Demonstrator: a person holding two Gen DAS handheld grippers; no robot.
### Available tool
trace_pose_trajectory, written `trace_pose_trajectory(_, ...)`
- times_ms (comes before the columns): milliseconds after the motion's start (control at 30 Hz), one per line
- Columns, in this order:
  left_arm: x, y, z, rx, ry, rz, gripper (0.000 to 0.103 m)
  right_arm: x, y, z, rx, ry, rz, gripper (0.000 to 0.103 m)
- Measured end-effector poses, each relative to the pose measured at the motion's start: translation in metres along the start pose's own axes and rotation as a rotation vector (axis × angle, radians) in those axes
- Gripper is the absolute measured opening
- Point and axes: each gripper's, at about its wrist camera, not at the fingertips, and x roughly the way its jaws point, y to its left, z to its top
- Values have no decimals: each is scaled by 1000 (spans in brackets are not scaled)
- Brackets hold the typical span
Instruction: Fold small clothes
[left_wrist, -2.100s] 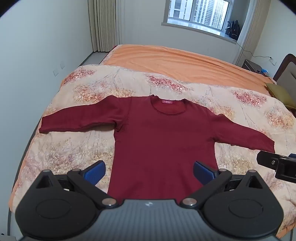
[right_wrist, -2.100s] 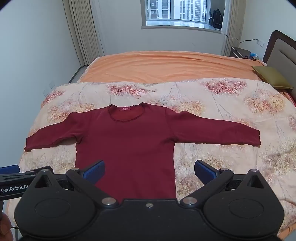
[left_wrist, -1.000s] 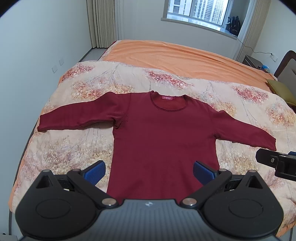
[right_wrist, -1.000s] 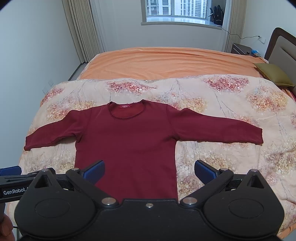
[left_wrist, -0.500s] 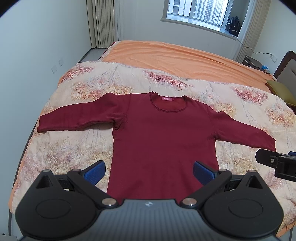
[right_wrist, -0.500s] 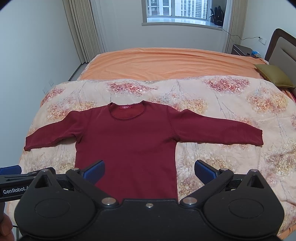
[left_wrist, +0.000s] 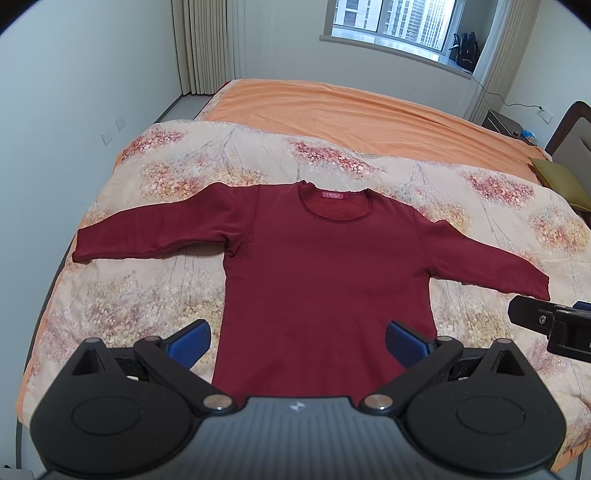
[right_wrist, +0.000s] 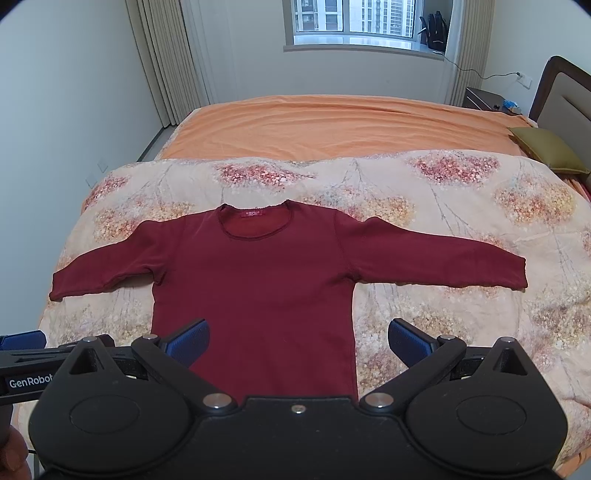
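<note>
A dark red long-sleeved top (left_wrist: 325, 273) lies flat on a floral duvet (left_wrist: 140, 295), front up, both sleeves spread out to the sides, neck away from me. It shows the same way in the right wrist view (right_wrist: 255, 273). My left gripper (left_wrist: 297, 341) is open and empty, held above the top's hem. My right gripper (right_wrist: 297, 341) is open and empty, held above the hem's right side. The right gripper's body shows at the right edge of the left wrist view (left_wrist: 554, 325).
The duvet covers the near half of a bed with an orange sheet (right_wrist: 332, 122). An olive pillow (right_wrist: 546, 147) and a headboard (right_wrist: 565, 96) are at the right. A wall runs along the left, with curtains (right_wrist: 166, 62) and a window (right_wrist: 354, 18) behind.
Both grippers have shifted only slightly over the top. They stay open and nothing has been taken hold of.
</note>
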Motion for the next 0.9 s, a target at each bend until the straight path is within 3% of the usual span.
trace_pose_trajectory(567,2,0,-2,1,3,-12,103,0,0,0,1,0,0,103)
trace_pose_trajectory(900,9,12,1,18,3,-74,103,-4,14,-6,7,-24,-14,103)
